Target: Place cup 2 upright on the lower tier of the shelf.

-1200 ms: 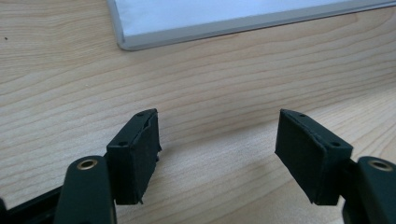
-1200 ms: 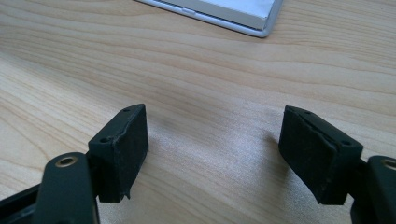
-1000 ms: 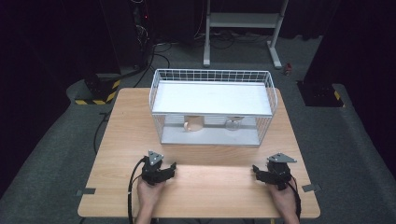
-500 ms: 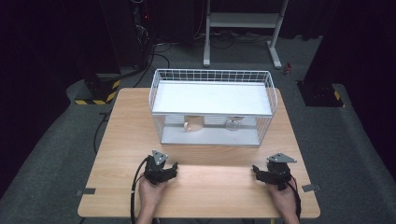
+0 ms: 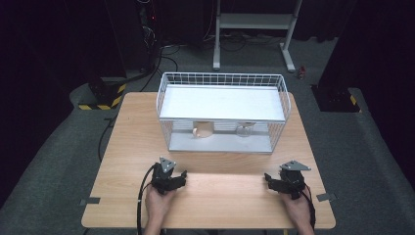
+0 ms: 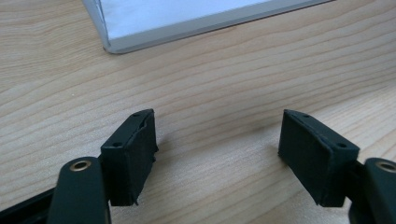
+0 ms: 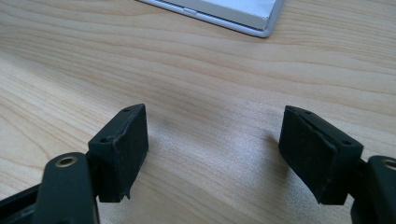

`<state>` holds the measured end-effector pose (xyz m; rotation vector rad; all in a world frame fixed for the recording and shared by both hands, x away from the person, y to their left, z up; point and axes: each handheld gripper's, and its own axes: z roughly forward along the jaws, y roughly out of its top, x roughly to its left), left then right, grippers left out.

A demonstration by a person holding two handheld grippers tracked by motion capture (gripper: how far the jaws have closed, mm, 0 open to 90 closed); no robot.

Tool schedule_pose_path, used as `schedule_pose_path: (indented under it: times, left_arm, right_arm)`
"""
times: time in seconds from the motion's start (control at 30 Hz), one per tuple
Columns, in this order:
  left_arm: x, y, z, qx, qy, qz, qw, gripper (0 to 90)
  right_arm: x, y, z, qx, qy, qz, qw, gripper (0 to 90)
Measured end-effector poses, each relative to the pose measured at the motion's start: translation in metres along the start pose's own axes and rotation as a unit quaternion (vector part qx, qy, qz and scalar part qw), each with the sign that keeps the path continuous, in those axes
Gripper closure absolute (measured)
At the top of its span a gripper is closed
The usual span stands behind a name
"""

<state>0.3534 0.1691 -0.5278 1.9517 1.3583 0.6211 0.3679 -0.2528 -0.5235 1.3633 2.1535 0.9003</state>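
Table (image 5: 127, 147): pale wood-grain top, seen from above; its far half bears the rack, its near half the two grippers.
Left hand (image 5: 159, 201): enters from the near edge, left of centre, and rests on the table, holding the left gripper.
Left gripper (image 5: 182, 177): lies low on the wood near the front edge, pointing forward and a little to the right, toward the rack; a grey three-cornered plate sits on top and a black cable trails back off the table edge.
Left gripper, jaws: parted wide, and they have just been opening further; in the left gripper view (image 6: 217, 154) bare wood lies between the two black pads, which press on nothing.
Rack (image 5: 223, 147): white wire frame with a solid white upper shelf and a white floor, standing mid-table at the far side, well apart from both grippers; its near corners show at the top of both gripper views (image 6: 112, 45) (image 7: 268, 28).
Roll (image 5: 203, 130): small tan roll on the rack floor under the shelf, left of centre.
Glass (image 5: 243, 130): small clear vessel on the same floor, right of the roll; detail too small to tell.
Right gripper (image 5: 270, 179): rests near the front edge at the right, pointing left and slightly forward; grey plate on top.
Right gripper, jaws: parted wide and empty; the right gripper view (image 7: 212, 154) shows bare wood between the pads.
Right hand (image 5: 295, 208): comes in at the near right corner, grasping the right gripper.
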Motion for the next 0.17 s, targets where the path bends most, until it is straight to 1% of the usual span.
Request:
schedule_pose_path:
  times: [0.17]
  left_arm:
    - [-0.0005,0.0,0.0002,0.0,-0.001,-0.001,1.0,26.6]
  right_arm:
    - [-0.0001,0.0001,0.0,0.001,0.002,0.002,1.0,23.5]
